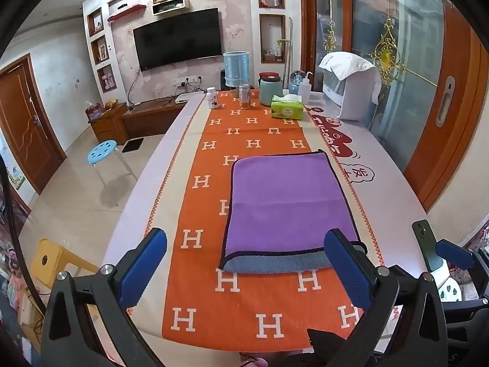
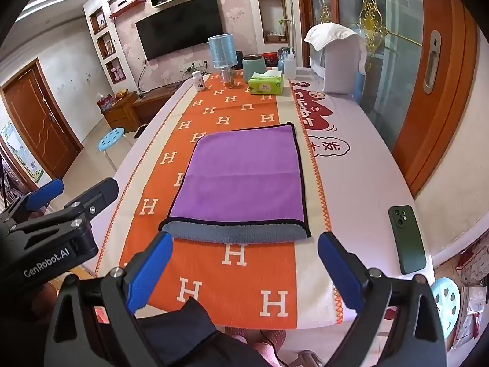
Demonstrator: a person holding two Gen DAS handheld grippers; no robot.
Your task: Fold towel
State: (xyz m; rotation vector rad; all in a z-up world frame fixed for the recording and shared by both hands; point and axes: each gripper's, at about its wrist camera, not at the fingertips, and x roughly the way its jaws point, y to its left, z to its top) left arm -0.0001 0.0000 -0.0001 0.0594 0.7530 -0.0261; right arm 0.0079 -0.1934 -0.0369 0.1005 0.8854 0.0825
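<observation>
**Both grippers spread, towel lying folded on tabletop**

Left gripper (image 1: 244, 263) is held above the near end of the tabletop (image 1: 376, 189), jaws spread wide, nothing pinched. Its right blue finger (image 1: 348, 269) is seen overlapping the towel's near right corner in the left wrist view; contact can't be told. Right gripper (image 2: 244, 269) is likewise spread wide w/ nothing between its fingers, held short of the towel's near edge. Left gripper is also seen from the side at the left edge of the right wrist view (image 2: 71, 188), off the tabletop's left edge.

Towel (image 1: 287, 202) is laid folded on the orange H-patterned runner (image 1: 214, 312), approx. mid-tabletop, slightly right of the runner's centre. Purple face is turned up; a grey under-layer (image 2: 235, 232) is left sticking out along the near edge. Dark piping is seen round the purple layer. Far right corner reaches the runner's cream border.

A dark green phone (image 2: 406, 238) is laid face down on the white cloth, right of the towel & well apart from it. At the far end are grouped a green tissue box (image 1: 287, 108), a teal jar (image 1: 270, 90), a white pill bottle (image 1: 212, 98), a small tin (image 1: 244, 95) & a squeeze bottle (image 1: 304, 87). A white appliance (image 1: 354, 91) draped w/ a cloth is set at the far right.
</observation>
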